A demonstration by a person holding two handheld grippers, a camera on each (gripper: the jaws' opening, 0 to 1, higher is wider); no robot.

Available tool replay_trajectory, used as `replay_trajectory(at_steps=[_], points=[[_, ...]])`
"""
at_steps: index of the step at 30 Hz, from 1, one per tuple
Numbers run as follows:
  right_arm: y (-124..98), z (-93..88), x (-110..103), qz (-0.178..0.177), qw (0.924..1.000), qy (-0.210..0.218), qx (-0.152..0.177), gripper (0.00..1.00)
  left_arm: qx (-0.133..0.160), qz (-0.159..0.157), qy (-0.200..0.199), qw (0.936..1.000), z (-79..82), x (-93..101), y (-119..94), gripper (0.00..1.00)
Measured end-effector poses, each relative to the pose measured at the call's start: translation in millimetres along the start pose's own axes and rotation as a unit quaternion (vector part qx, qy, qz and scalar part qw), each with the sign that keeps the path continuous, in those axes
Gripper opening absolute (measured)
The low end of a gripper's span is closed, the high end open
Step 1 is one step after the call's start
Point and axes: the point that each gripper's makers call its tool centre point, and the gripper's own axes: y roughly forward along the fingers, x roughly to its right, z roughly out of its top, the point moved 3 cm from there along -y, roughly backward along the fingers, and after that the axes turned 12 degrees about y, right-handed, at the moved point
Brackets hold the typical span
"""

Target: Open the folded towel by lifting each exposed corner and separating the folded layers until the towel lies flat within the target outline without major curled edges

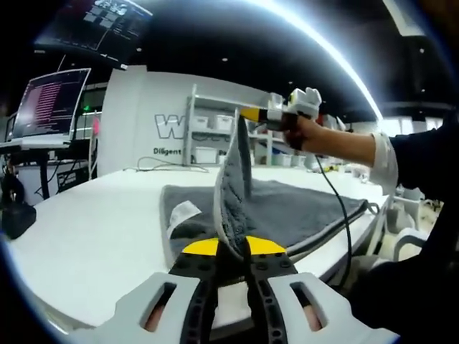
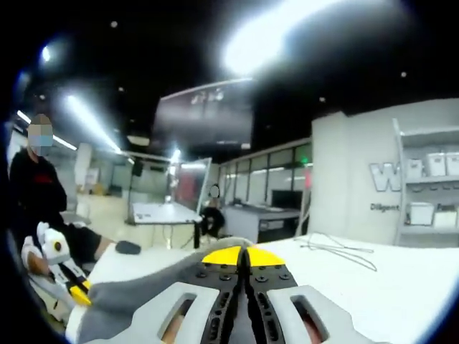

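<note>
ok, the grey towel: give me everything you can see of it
The dark grey terry-looking towel lies on the white table, mostly spread, with a stitched hem and a white label at its near edge. One layer is lifted into an upright peak: the left gripper is shut on its lower edge, the right gripper holds the top corner. In the right gripper view grey cloth trails from the closed jaws.

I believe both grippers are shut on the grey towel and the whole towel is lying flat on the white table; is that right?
Not quite. Both grippers are shut on the grey towel, but it is not all flat: in the left gripper view a fold rises off the white table between the left gripper and the raised right gripper.
</note>
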Motion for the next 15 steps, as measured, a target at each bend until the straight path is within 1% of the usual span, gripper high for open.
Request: replay_trajectory(at_steps=[2, 5, 7, 11, 15], points=[[-4.6, -2.1, 4.7, -0.022, 0.9995, -0.016, -0.014, 0.00, 0.004, -0.002, 0.001, 1.0000, 2.5, 1.5, 0.4, 0.08], [-11.0, -3.3, 6.5, -0.039, 0.9985, -0.027, -0.026, 0.00, 0.008, -0.007, 0.004, 0.9999, 8.3, 4.2, 3.0, 0.05], [-16.5, -4.2, 11.0, -0.060, 0.9964, -0.042, -0.042, 0.00, 0.014, -0.009, 0.009, 0.9998, 11.8, 7.3, 2.8, 0.04], [-24.1, -2.3, 12.6, -0.077, 0.9936, -0.065, -0.052, 0.00, 0.019, -0.012, 0.012, 0.9997, 17.4, 14.1, 3.2, 0.03], [-31.1, -0.4, 15.3, -0.085, 0.9928, -0.067, -0.052, 0.00, 0.029, -0.019, 0.017, 0.9992, 24.9, 17.5, 2.9, 0.03]])
